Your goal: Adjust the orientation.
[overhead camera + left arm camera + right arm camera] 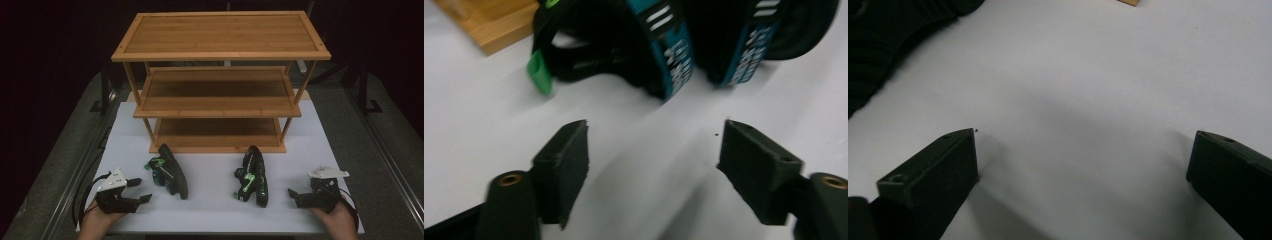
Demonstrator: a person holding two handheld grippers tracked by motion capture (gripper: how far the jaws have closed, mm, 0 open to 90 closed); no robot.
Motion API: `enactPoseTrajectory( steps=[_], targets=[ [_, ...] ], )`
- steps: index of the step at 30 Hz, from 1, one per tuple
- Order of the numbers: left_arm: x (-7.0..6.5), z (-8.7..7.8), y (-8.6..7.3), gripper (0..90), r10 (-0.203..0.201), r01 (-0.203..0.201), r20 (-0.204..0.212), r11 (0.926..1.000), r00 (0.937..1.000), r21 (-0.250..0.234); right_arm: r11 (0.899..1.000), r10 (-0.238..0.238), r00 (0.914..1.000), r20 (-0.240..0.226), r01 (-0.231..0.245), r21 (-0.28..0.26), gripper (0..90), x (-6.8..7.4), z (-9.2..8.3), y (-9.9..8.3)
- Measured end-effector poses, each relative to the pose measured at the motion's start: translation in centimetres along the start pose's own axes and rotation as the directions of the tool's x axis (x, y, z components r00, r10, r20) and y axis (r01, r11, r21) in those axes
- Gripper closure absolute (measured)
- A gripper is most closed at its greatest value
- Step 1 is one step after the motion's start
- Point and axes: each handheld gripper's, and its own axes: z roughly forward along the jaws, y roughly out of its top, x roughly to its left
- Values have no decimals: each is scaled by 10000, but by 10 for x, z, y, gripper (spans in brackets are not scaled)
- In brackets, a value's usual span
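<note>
a white surface (215,175) carries a three-tier wooden rack (220,35) at its far side, all three shelves bare. in front of the rack lie two black sandals with teal and green straps. the left sandal (170,171) lies on its side, angled, near the rack's left foot and just ahead of the left claw. the right sandal (252,176) lies on its side too, near the rack's right foot, between the middle of the surface and the right claw. the two sandals are well apart from each other.

the left claw (142,190) rests low at the near left corner, held by a hand (97,222), pointing toward the left sandal. its jaws stand partly apart with only bare surface between them; the sandal's straps lie just beyond the tips.

the right claw (294,196) sits at the near right corner in the other hand (337,220), jaws wide, nothing between them, the right sandal off to one side.
</note>
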Motion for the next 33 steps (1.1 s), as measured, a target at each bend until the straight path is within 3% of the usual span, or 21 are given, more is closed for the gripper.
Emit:
enactPoseTrajectory(
  steps=[10,16,20,25,29,33],
  targets=[
    [1,14,12,499,325,-319,282,9993,9991,-203,10000,-4,10000,-2,4,1,0,0,0,0],
    [4,18,13,533,266,-255,328,9992,9991,-311,10000,-11,10000,3,11,-4,0,0,0,0],
    [6,23,16,539,230,-204,581,9988,9980,-441,10000,-7,10000,5,7,-6,0,0,0,0],
    [6,31,22,623,377,-356,656,9988,9971,-323,10000,-6,10000,3,6,-1,0,0,0,0],
    [7,30,24,662,151,-132,724,9996,9973,-266,10000,1,10000,3,-1,-1,0,0,0,0],
    [6,27,26,682,211,-183,769,9991,9968,-372,10000,-3,10000,-1,3,-1,0,0,0,0]
  ],
)
